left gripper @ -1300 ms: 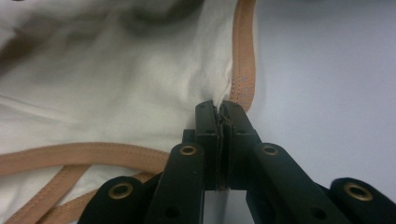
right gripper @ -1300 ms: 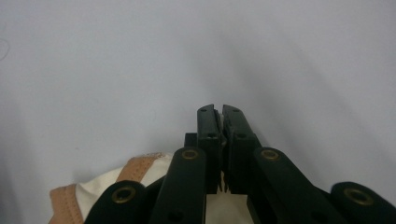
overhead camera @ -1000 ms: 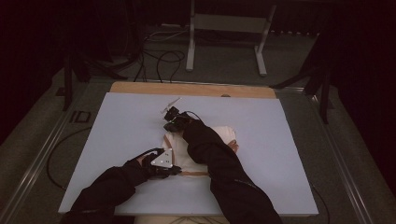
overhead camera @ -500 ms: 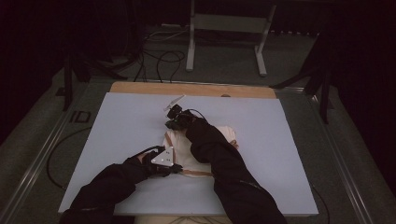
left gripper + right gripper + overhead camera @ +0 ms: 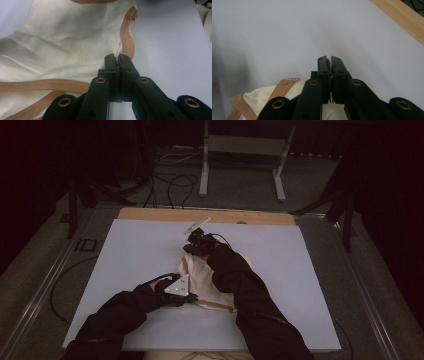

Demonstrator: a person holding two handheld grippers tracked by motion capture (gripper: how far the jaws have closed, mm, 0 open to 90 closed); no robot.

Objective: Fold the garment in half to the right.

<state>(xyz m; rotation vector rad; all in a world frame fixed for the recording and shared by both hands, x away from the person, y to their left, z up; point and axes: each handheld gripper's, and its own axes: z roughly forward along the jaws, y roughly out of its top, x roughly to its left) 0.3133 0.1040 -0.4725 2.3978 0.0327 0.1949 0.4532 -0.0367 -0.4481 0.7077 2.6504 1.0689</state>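
Observation:
A cream garment (image 5: 200, 276) with tan trim lies crumpled mid-table. In the left gripper view its cloth (image 5: 62, 42) spreads ahead, and my left gripper (image 5: 117, 58) is shut on its edge just beside the tan binding. In the high view that left gripper (image 5: 191, 296), grey plate on top, sits at the garment's near left side. My right gripper (image 5: 192, 246) is at the garment's far end, raised a little off the table. In its own view the right gripper (image 5: 330, 61) is shut, with the garment (image 5: 262, 97) bunched beneath its jaws and drawn up to them.
A pale sheet (image 5: 130, 250) covers the table, and a bare wooden strip (image 5: 150, 214) runs along the far edge. A metal stand (image 5: 240, 145) and cables (image 5: 170, 180) are on the floor beyond. Both dark sleeves cross the near half.
My right gripper has risen and shifted toward the far edge, pulling the garment's far end with it. The left gripper has stayed in place.

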